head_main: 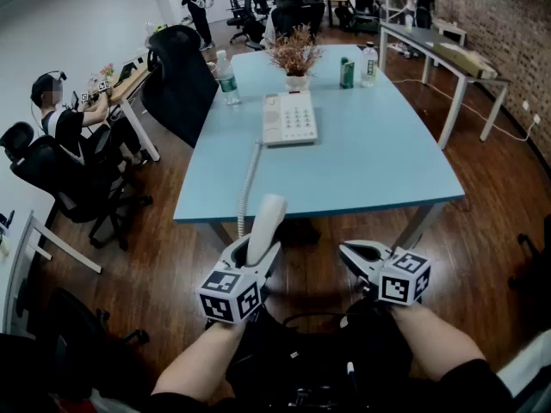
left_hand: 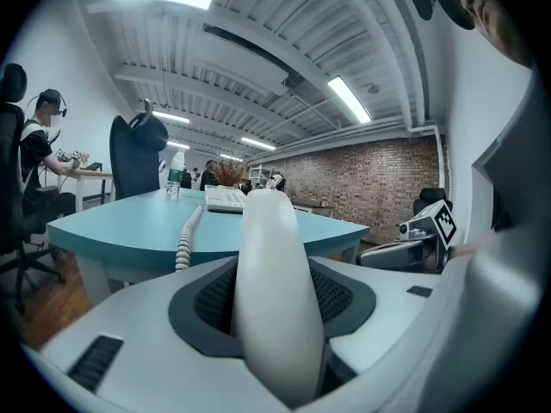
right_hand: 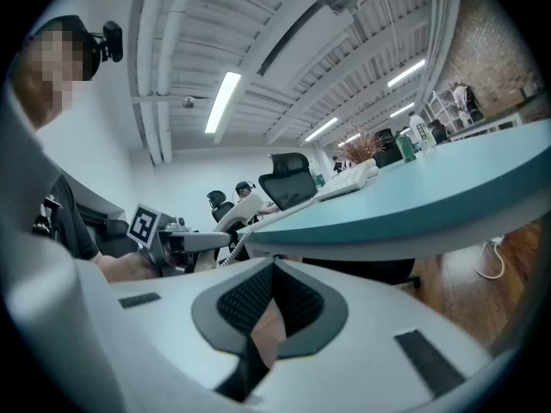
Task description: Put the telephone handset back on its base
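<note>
**White handset in the left gripper, well apart from its base**

Pale blue table (head_main: 387, 162) on a dark wood floor, brick wall at right; telephone base (head_main: 289, 117) sits near the table's middle, keypad up, with nothing on its cradle side; handset (head_main: 265, 224) is off the table, held in the air just in front of the near edge, standing nearly upright and leaning slightly right

Left gripper (head_main: 256, 250): jaws spread wide around the handset's lower part, dark pads pressed to both its sides; the left gripper view shows the handset (left_hand: 275, 291) filling the gap between the pads; coiled cord (head_main: 247, 183) runs from the handset up over the table edge toward the base

Right gripper (head_main: 348, 251): low, to the right of the handset and apart from it; its own view shows the jaws brought together at the tips with nothing between them

Beyond the base: potted dried plant (head_main: 295, 58), water bottle (head_main: 227, 78), green can (head_main: 346, 73); black office chair (head_main: 181, 80) at the table's left side; seated person (head_main: 65, 123) at a desk further left
</note>
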Tool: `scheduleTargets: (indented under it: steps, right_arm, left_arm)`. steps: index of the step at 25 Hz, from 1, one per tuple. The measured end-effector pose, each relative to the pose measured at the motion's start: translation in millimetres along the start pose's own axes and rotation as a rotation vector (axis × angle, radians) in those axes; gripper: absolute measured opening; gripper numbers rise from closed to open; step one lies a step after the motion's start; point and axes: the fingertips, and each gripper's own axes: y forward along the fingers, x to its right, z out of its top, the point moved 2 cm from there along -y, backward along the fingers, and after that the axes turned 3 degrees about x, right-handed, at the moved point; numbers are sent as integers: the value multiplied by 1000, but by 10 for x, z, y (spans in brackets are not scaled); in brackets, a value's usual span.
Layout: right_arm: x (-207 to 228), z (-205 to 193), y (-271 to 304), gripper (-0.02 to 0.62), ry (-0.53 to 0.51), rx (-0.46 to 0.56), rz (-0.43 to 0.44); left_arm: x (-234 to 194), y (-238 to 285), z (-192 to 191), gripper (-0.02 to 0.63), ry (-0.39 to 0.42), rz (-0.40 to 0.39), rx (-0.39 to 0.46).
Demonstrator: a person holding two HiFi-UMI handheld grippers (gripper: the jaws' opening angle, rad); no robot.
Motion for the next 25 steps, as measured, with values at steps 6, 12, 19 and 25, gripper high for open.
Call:
scheduleTargets:
  steps: [6,12,19,25]
  right_arm:
    - [-4,0,4,15,4,-2,0]
    - [15,-13,2,15,4,-6,-4]
    - [-15,19,20,15,1,-3,-1]
    - [9,-15,9,15,9,-8,-1]
  left_arm:
    - [-23,12,19,207,-1,-2,5]
    - [-15,31,-8,207,-5,-7,-1]
    - [-16,28,-4,207,-1,-10,-1]
    - [-4,26,12,207,0,-9,1]
